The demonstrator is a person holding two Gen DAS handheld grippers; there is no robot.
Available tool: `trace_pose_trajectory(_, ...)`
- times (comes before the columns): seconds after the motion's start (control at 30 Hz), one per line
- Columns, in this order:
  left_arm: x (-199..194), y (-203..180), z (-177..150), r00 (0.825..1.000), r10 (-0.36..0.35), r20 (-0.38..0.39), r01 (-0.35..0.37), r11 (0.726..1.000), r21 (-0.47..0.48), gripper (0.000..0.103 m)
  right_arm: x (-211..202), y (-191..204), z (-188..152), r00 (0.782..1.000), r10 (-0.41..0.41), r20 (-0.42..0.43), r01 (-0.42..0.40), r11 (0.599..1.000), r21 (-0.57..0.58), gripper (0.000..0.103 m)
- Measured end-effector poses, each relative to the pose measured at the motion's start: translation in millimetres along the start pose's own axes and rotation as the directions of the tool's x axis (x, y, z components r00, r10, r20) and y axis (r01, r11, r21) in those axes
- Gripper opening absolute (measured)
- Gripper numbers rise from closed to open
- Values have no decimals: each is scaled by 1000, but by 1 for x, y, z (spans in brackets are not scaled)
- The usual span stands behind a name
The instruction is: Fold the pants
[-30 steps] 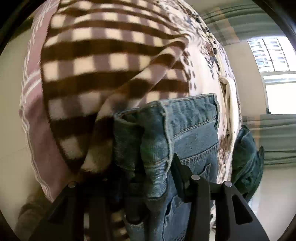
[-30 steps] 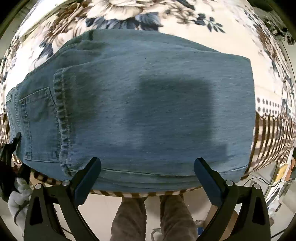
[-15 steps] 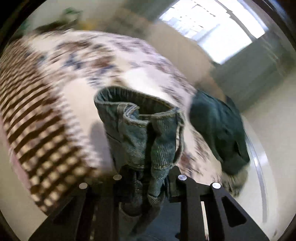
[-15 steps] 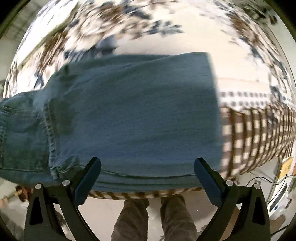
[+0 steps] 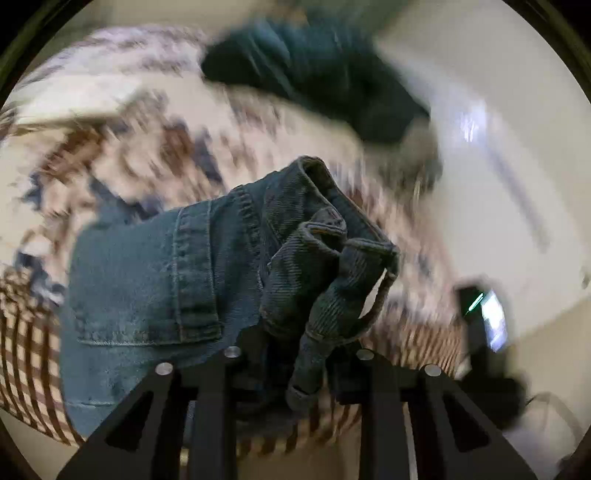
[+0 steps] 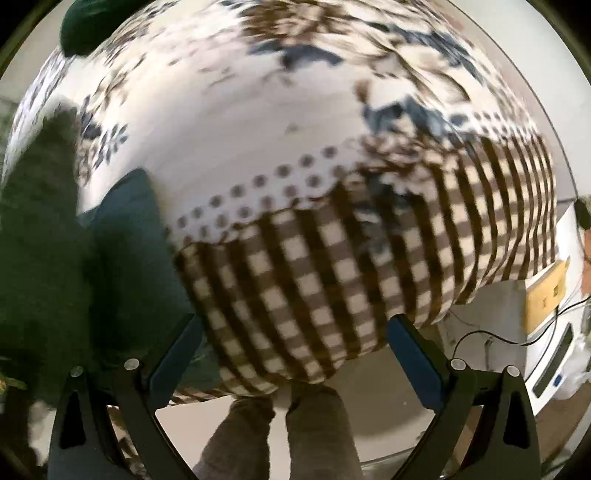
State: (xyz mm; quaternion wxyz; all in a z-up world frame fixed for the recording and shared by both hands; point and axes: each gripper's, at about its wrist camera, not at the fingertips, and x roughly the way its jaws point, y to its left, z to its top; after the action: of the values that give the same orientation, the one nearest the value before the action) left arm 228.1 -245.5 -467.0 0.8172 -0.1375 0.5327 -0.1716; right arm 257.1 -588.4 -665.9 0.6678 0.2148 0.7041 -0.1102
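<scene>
The blue jeans (image 5: pixel 155 280) hang bunched in my left gripper (image 5: pixel 295 354), which is shut on the waistband, above the floral bedspread (image 5: pixel 122 155). A back pocket and belt loop show. In the right wrist view the jeans (image 6: pixel 122 258) appear as a blurred dark mass at the left edge of the bed. My right gripper (image 6: pixel 293 343) is open and empty over the checked blanket edge (image 6: pixel 332 277).
A dark green garment (image 5: pixel 325 74) lies at the far side of the bed, also in the right wrist view (image 6: pixel 88 22). The person's legs (image 6: pixel 280 435) stand below the bed edge. White boxes and cables (image 6: pixel 550 343) sit at right.
My left gripper has swung the jeans up and across the bed. The right gripper's view has slid right, off the jeans onto the bedspread. Both views are motion-blurred.
</scene>
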Motion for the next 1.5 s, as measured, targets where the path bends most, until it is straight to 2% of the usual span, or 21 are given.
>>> trace_pose_trajectory(0.07, 26, -5, -5, 990, 46, -132, -45, 999, 5, 27, 0, -14, 2, 999, 44, 6, -44, 999, 20, 102)
trace_pose_trajectory(0.17, 26, -8, -7, 981, 87, -173, -82, 996, 35, 31, -5, -41, 10, 987, 160, 29, -161, 985, 68, 102)
trace_pose_trajectory(0.2, 22, -8, -4, 981, 84, -175, -79, 996, 35, 35, -5, -44, 12, 978, 206, 36, -208, 975, 79, 102)
trace_pose_trajectory(0.23, 16, -7, -1, 982, 65, -178, -61, 998, 26, 52, -5, -47, 17, 970, 241, 39, -243, 966, 84, 102)
trace_pose_trajectory(0.27, 14, -12, -2, 982, 61, -178, -58, 998, 22, 74, -5, -49, 21, 957, 289, 41, -291, 953, 87, 102)
trace_pose_trajectory(0.3, 9, -14, -2, 982, 59, -179, -56, 998, 18, 80, -4, -47, 26, 944, 327, 38, -329, 940, 88, 102)
trace_pose_trajectory(0.43, -14, -33, -5, 988, 7, -157, -7, 1000, -3, 82, 0, -22, 48, 872, 489, 14, -490, 871, 43, 103)
trace_pose_trajectory(0.47, -21, -25, 2, 990, 25, -136, -27, 999, -18, 85, 5, -10, 50, 865, 501, -2, -501, 865, 8, 103)
trace_pose_trajectory(0.53, -27, -4, 15, 992, 72, -106, -77, 996, -51, 90, 20, 17, 56, 876, 479, -50, -482, 873, -77, 103)
trace_pose_trajectory(0.63, -25, 56, 32, 971, 208, -114, -221, 970, -106, 95, 64, 43, 63, 882, 421, -211, -451, 885, -120, 103)
trace_pose_trajectory(0.7, -22, 96, 39, 960, 247, -135, -268, 948, -171, 95, 82, 49, 62, 867, 435, -243, -466, 881, -84, 95)
trace_pose_trajectory(0.77, -18, 144, 43, 959, 231, -162, -270, 916, -296, 95, 72, 46, 61, 859, 481, -177, -500, 862, -82, 45)
trace_pose_trajectory(0.83, -18, 177, 45, 964, 209, -165, -259, 880, -397, 95, 44, 53, 50, 914, 398, -79, -405, 894, -190, 19)
trace_pose_trajectory(0.9, -18, 198, 51, 961, 227, -155, -273, 860, -431, 95, 17, 54, 36, 928, 372, -5, -362, 902, -235, 16)
trace_pose_trajectory(0.97, -13, 204, 60, 956, 255, -148, -294, 859, -418, 95, 0, 48, 29, 931, 364, 34, -348, 911, -221, 14)
trace_pose_trajectory(1.07, 2, 199, 76, 958, 244, -149, -283, 877, -389, 95, -18, 20, 26, 935, 342, 91, -326, 932, -157, 14)
trace_pose_trajectory(1.23, 44, 180, 95, 966, 180, -186, -234, 912, -336, 95, -10, -25, 35, 951, 294, 98, -290, 956, -48, 13)
trace_pose_trajectory(1.37, 93, 170, 98, 947, 174, -270, -251, 926, -284, 93, -4, -30, 42, 956, 273, 106, -267, 962, -64, 11)
trace_pose_trajectory(1.4, 100, 172, 98, 949, 162, -270, -241, 927, -289, 89, -5, -31, 44, 955, 272, 114, -266, 962, -66, 11)
trace_pose_trajectory(1.47, 105, 178, 100, 971, 107, -216, -173, 933, -314, 28, -6, -30, 50, 957, 254, 138, -247, 967, -61, 8)
trace_pose_trajectory(1.5, 105, 182, 101, 973, 112, -202, -174, 930, -323, 25, -5, -32, 53, 958, 250, 140, -244, 968, -58, 8)
